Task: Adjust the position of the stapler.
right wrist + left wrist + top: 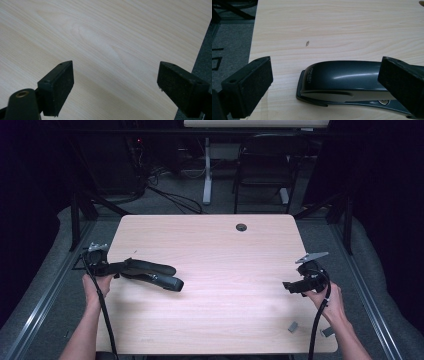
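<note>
A black stapler [152, 274] lies on the left part of the light wooden table [225, 260], its long side running left to right. In the left gripper view the stapler [342, 77] lies between the wide-apart jaws; its rear end passes behind the right fingertip [402, 82], while the left one stands well clear of it. My left gripper [121, 268] [325, 67] is open, held at the table's left edge and pointing right. My right gripper [289, 287] [117, 68] is open above bare wood near the table's right edge, with nothing between its pads.
A round cable hole [241, 227] sits near the table's far edge. Two small grey pieces [293, 326] lie at the front right corner. A dark chair [265, 165] and a desk leg [207, 170] stand beyond the table, with grey carpet on both sides.
</note>
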The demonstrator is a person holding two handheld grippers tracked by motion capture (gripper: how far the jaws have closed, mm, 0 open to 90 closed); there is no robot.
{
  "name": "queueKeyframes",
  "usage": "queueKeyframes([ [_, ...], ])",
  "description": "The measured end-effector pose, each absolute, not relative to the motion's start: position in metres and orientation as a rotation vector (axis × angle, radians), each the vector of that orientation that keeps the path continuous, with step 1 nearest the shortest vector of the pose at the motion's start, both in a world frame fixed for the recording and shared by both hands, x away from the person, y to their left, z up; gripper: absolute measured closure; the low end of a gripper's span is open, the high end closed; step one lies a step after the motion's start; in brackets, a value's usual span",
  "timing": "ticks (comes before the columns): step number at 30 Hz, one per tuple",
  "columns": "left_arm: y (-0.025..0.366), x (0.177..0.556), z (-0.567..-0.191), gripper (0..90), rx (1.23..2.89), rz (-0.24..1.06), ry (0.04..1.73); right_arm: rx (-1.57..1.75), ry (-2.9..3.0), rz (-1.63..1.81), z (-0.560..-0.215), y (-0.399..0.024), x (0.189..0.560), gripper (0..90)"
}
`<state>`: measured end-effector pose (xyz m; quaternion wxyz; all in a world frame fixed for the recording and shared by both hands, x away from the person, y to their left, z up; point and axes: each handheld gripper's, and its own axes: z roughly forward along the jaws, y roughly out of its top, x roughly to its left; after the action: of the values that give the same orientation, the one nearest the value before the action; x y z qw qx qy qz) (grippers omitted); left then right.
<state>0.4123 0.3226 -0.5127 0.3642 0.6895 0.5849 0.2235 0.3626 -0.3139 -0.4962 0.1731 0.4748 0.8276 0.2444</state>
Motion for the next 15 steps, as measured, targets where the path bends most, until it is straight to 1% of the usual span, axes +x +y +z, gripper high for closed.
queueKeyframes([
  [4, 0.324, 0.415, -0.513, 1.0, 1.785, 0.577, 1.514, 1.357, 2.362, 0.705, -0.499, -0.316, 0.366, 12.5],
  [6, 0.327, 0.417, -0.514, 5.3, 1.782, 0.596, 1.519, 1.349, 2.376, 0.702, -0.501, -0.314, 0.368, 11.9],
  [11, 0.335, 0.418, -0.515, 15.1, 1.755, 0.590, 1.530, 1.328, 2.404, 0.664, -0.505, -0.310, 0.371, 10.5],
  [13, 0.340, 0.419, -0.516, 16.4, 1.744, 0.583, 1.532, 1.325, 2.409, 0.667, -0.505, -0.310, 0.371, 10.5],
  [14, 0.342, 0.420, -0.517, 21.0, 1.737, 0.588, 1.530, 1.321, 2.419, 0.666, -0.506, -0.310, 0.369, 10.9],
  [15, 0.342, 0.420, -0.517, 28.5, 1.734, 0.589, 1.528, 1.322, 2.422, 0.668, -0.506, -0.310, 0.369, 11.4],
])
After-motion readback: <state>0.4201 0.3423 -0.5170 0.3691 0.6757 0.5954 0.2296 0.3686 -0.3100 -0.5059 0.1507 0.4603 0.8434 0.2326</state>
